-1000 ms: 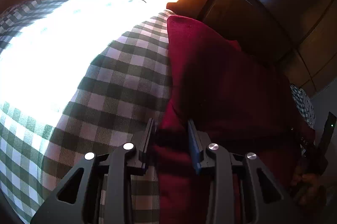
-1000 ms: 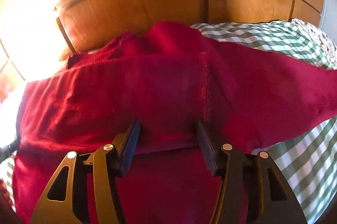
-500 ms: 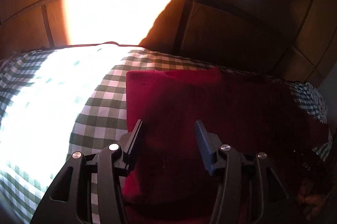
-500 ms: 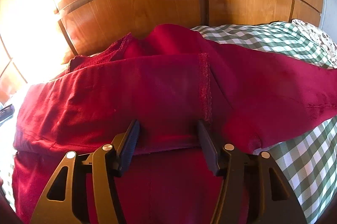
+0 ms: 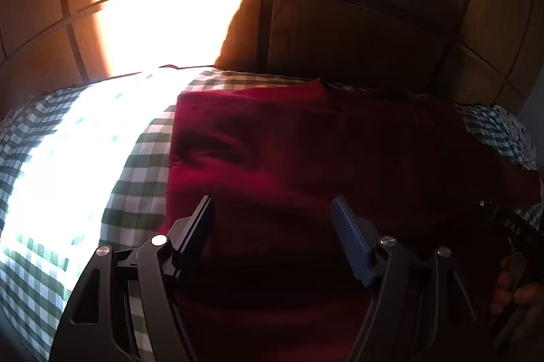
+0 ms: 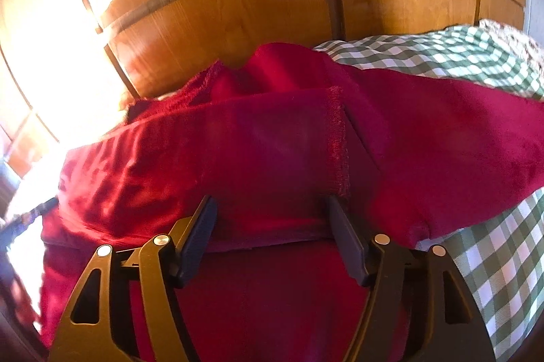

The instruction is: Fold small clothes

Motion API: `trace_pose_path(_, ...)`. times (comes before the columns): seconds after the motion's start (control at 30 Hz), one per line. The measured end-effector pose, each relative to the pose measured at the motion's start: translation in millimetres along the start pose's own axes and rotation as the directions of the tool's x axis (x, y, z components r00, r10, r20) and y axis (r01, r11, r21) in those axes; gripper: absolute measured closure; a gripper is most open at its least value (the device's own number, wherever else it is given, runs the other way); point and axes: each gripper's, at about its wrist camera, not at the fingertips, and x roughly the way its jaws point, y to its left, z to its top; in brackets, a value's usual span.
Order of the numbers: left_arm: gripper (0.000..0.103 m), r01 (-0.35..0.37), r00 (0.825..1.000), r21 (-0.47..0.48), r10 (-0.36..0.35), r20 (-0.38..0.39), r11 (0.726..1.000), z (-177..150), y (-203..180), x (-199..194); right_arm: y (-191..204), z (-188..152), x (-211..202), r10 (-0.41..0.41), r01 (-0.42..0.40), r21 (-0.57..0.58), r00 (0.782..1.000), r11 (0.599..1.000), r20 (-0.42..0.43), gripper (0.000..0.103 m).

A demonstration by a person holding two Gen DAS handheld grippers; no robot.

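A dark red garment (image 5: 306, 151) lies folded on a green-and-white checked bedcover (image 5: 136, 164). My left gripper (image 5: 273, 209) is open and empty, just above the garment's near left part. In the right wrist view the same red garment (image 6: 255, 158) shows a folded layer with a hemmed edge (image 6: 338, 141) running down towards my right gripper (image 6: 268, 209). That gripper is open, its fingers straddling the near edge of the folded layer without pinching it. The right gripper body (image 5: 510, 226) and the hand holding it show at the right edge of the left wrist view.
A wooden panelled wardrobe (image 6: 272, 4) stands close behind the bed. Strong sunlight washes out the left of the bedcover (image 5: 68, 158) and the wardrobe door (image 5: 163, 21). Checked cover (image 6: 493, 260) lies to the right of the garment.
My left gripper has let go of the garment, opened and pulled back and up; the garment now lies flat. My right gripper has stayed open and nearly still.
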Motion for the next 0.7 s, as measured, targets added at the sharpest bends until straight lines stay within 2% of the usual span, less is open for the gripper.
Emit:
trace_pose_path(0.07, 0.032, 0.032, 0.999, 0.014, -0.032, -0.018, 0.999, -20, -10, -14, -18, 3, -18, -0.001, 0.0, 0.058, 1.0, 0.998, 0.025, 0.036)
trace_pose_path(0.13, 0.03, 0.035, 0.999, 0.049, -0.033, -0.024, 0.998, -35, -20, -17, -56, 5, -41, -0.006, -0.005, 0.163, 0.998, 0.987, 0.068, 0.036)
trace_pose_path(0.23, 0.026, 0.025, 0.997, 0.066, -0.02, -0.07, 0.997, -52, -25, -6, -133, 2, -76, -0.092, 0.046, 0.364, 0.99, 0.93, 0.11, 0.036)
trace_pose_path(0.27, 0.026, 0.026, 0.997, 0.057, -0.022, -0.072, 0.998, -56, -24, -3, -158, 0, -85, -0.134, 0.075, 0.426, 0.985, 0.902, 0.111, 0.036)
trace_pose_path(0.3, 0.023, 0.032, 0.997, 0.052, -0.029, -0.065, 0.998, -57, -24, -2, -192, -6, -94, -0.187, 0.11, 0.508, 0.977, 0.854, 0.103, 0.036)
trace_pose_path(0.33, 0.022, 0.036, 0.997, 0.049, -0.032, -0.063, 0.998, -62, -26, -4, -223, -11, -102, -0.225, 0.131, 0.579, 0.97, 0.804, 0.093, 0.036)
trace_pose_path(0.37, 0.02, 0.038, 0.997, 0.048, -0.035, -0.062, 0.998, -63, -29, -3, -240, -14, -105, -0.241, 0.139, 0.616, 0.967, 0.776, 0.086, 0.036)
trace_pose_path(0.4, 0.019, 0.039, 0.998, 0.05, -0.036, -0.06, 0.998, -61, -30, -2, -267, -18, -109, -0.268, 0.154, 0.67, 0.961, 0.726, 0.069, 0.042)
trace_pose_path(0.47, 0.017, 0.035, 0.998, 0.058, -0.032, -0.06, 0.998, -63, -28, 2, -300, -21, -112, -0.288, 0.156, 0.726, 0.956, 0.669, 0.06, 0.056)
trace_pose_path(0.5, 0.016, 0.032, 0.998, 0.063, -0.028, -0.06, 0.998, -64, -26, 2, -315, -19, -113, -0.295, 0.152, 0.753, 0.954, 0.64, 0.059, 0.06)
trace_pose_path(0.57, 0.015, 0.028, 0.998, 0.069, -0.024, -0.061, 0.997, -62, -28, 5, -329, -10, -112, -0.31, 0.154, 0.771, 0.949, 0.617, 0.059, 0.061)
trace_pose_path(0.67, 0.014, 0.03, 0.998, 0.07, -0.025, -0.063, 0.997, -56, -25, 15, -339, 10, -103, -0.344, 0.194, 0.766, 0.938, 0.613, 0.038, 0.062)
trace_pose_path(0.7, 0.014, 0.03, 0.998, 0.07, -0.026, -0.063, 0.997, -54, -24, 17, -340, 17, -99, -0.347, 0.204, 0.759, 0.937, 0.618, 0.031, 0.066)
